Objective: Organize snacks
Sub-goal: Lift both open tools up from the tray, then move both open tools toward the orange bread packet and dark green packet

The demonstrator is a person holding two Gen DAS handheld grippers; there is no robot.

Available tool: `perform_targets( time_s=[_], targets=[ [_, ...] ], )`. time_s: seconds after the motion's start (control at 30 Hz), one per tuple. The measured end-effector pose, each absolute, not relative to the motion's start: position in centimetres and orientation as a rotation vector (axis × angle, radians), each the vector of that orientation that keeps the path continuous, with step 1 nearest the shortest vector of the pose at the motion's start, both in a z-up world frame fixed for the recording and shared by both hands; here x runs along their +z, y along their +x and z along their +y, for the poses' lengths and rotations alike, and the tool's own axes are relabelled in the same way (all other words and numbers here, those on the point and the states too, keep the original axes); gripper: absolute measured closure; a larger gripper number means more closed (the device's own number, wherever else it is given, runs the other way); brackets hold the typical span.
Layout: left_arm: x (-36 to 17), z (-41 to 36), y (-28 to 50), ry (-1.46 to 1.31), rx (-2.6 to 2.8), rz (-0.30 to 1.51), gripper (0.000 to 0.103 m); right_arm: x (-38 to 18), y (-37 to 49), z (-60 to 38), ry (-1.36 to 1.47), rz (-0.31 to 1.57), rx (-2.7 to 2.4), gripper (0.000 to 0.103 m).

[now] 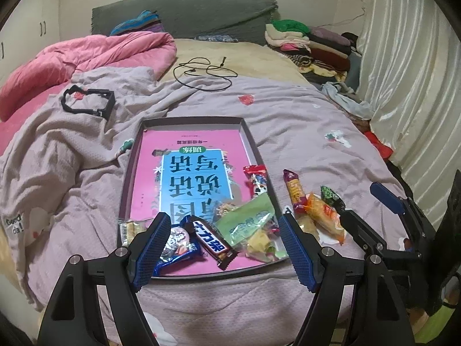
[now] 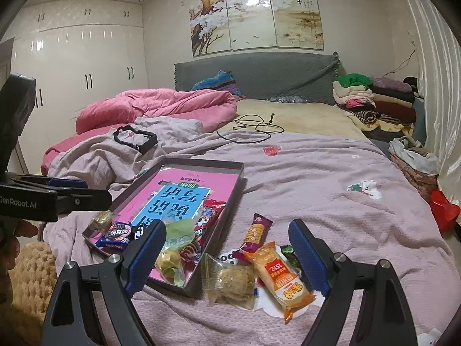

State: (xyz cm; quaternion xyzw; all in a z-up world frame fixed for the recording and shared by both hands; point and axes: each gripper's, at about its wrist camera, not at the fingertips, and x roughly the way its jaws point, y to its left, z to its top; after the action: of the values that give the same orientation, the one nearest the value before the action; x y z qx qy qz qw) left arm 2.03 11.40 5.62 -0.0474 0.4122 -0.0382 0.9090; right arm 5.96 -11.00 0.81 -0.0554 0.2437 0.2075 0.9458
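Glossy crinkled plastic orange snack wrapper (image 2: 283,281) lies on the matt, finely textured lilac cloth bedspread (image 2: 317,190); the shallow grey cardboard tray (image 2: 201,163) looks matt.

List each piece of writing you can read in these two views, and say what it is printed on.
"GenRobot.AI": side of the left gripper.
"Good da!": lilac blanket.
"15%": orange snack pack.
"看图说话写话训练", upside down: pink book in the tray.
"士力架": chocolate bar.
Other wrappers and the wall painting's characters: too small or blurred.

chocolate bar (image 2: 140,234) behind jaws, label unreadable
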Motion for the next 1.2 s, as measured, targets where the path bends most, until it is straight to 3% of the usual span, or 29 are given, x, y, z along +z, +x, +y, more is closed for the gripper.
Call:
perform_targets(
  time_s=[1.2],
  targets=[
    [3.9, 5.9, 2.0, -0.001, -0.192, 0.898, 0.024, 0.0, 8.5, -17.1, -0.094, 0.539, 0.266, 0.016]
  ],
)
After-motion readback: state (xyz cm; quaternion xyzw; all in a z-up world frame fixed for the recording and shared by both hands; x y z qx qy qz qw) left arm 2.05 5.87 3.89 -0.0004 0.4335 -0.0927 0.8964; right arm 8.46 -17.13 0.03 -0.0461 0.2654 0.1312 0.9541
